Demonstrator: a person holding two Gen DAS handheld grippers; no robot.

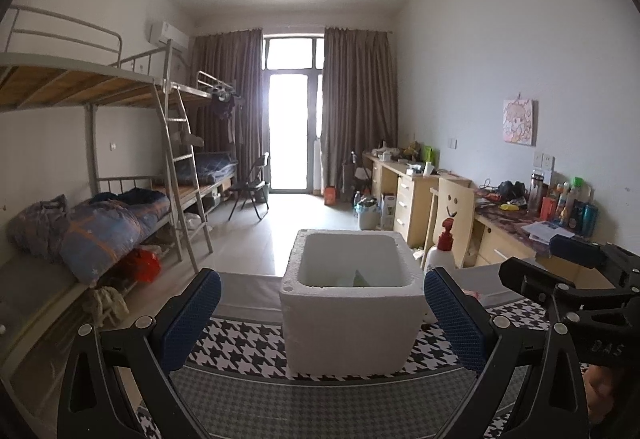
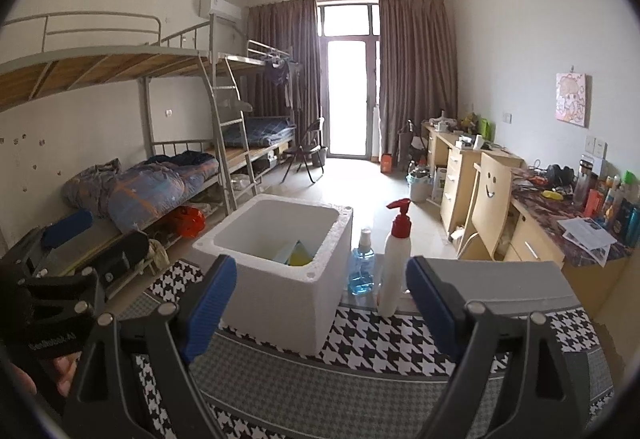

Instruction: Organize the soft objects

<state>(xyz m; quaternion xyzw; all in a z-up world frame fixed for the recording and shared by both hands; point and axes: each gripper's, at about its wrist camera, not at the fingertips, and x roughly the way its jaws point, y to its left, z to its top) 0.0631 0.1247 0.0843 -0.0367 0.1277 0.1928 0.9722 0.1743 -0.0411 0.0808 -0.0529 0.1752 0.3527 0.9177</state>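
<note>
A white foam box (image 1: 352, 303) stands on a houndstooth cloth (image 1: 248, 351); it also shows in the right wrist view (image 2: 280, 279). Soft items lie inside it, a yellow one and a light blue one (image 2: 298, 255), and only a greenish corner shows in the left wrist view (image 1: 360, 277). My left gripper (image 1: 322, 303) is open and empty, its blue pads either side of the box, in front of it. My right gripper (image 2: 320, 295) is open and empty, just right of the box front. The right gripper also shows at the left view's right edge (image 1: 560, 291).
A white pump bottle with a red top (image 2: 396, 263) and a blue spray bottle (image 2: 362, 267) stand right of the box. A grey box (image 2: 500, 279) lies behind my right finger. Bunk beds (image 1: 100, 223) stand at left, desks (image 1: 420, 191) and a chair at right.
</note>
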